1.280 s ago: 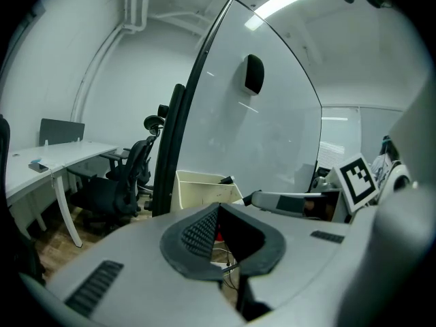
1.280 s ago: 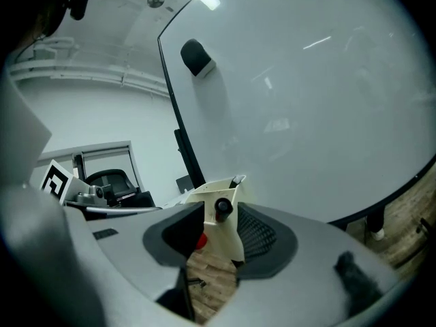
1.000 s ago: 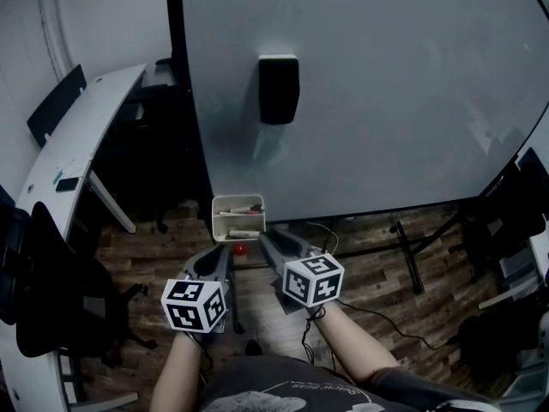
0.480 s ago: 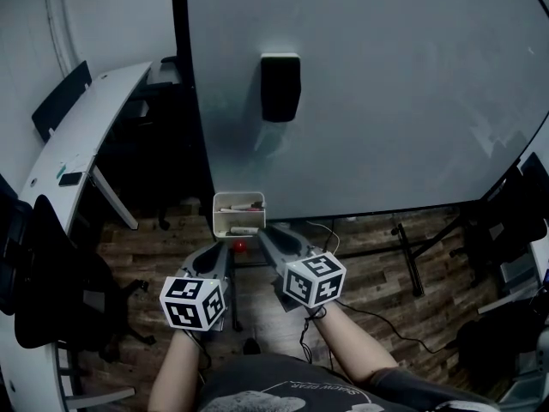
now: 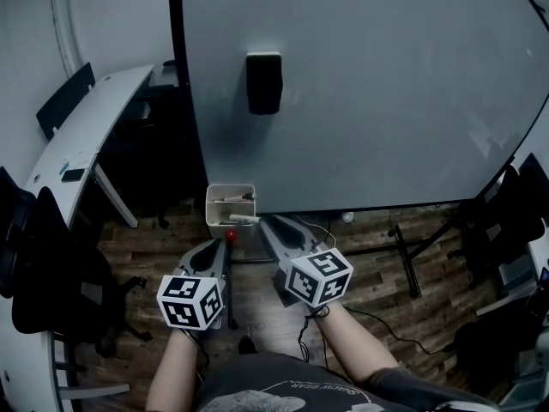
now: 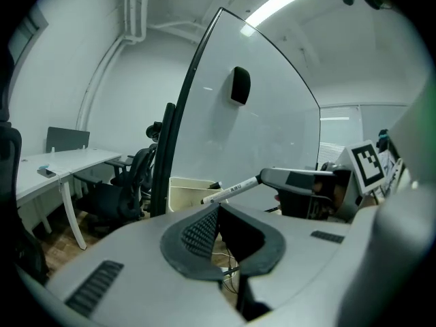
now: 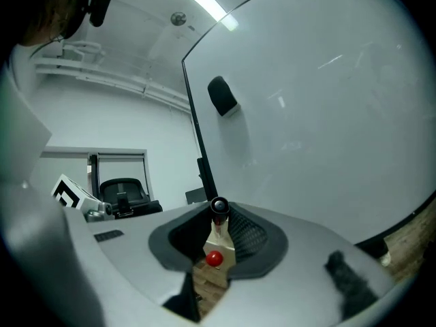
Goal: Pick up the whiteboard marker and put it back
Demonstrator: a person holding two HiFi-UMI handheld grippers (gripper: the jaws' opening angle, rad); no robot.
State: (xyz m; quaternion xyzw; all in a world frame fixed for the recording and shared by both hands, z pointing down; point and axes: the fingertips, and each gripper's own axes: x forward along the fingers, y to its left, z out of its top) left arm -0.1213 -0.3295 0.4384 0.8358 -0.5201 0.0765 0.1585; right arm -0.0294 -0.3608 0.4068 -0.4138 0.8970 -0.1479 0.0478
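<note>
In the head view a white whiteboard marker (image 5: 244, 219) lies crosswise in my right gripper (image 5: 260, 220), which is shut on it just over the front edge of a cream tray (image 5: 208, 206) fixed at the whiteboard's (image 5: 369, 101) lower left corner. More pens lie in the tray. From the left gripper view the marker (image 6: 231, 190) sticks out leftwards from the right gripper (image 6: 266, 177) towards the tray (image 6: 182, 195). The right gripper view shows the marker (image 7: 219, 207) end-on between the pads. My left gripper (image 5: 220, 245) sits lower left of the tray, shut and empty (image 6: 219, 208).
A black eraser (image 5: 264, 82) clings to the board above the tray. A small red knob (image 5: 230, 235) shows below the tray. A white desk (image 5: 77, 144) and dark office chairs (image 5: 34, 290) stand left; stand legs (image 5: 407, 256) and cables cross the wood floor.
My right gripper has closed on the marker and risen, lifting it from the tray to above its front edge. My left gripper has edged forward a little.
</note>
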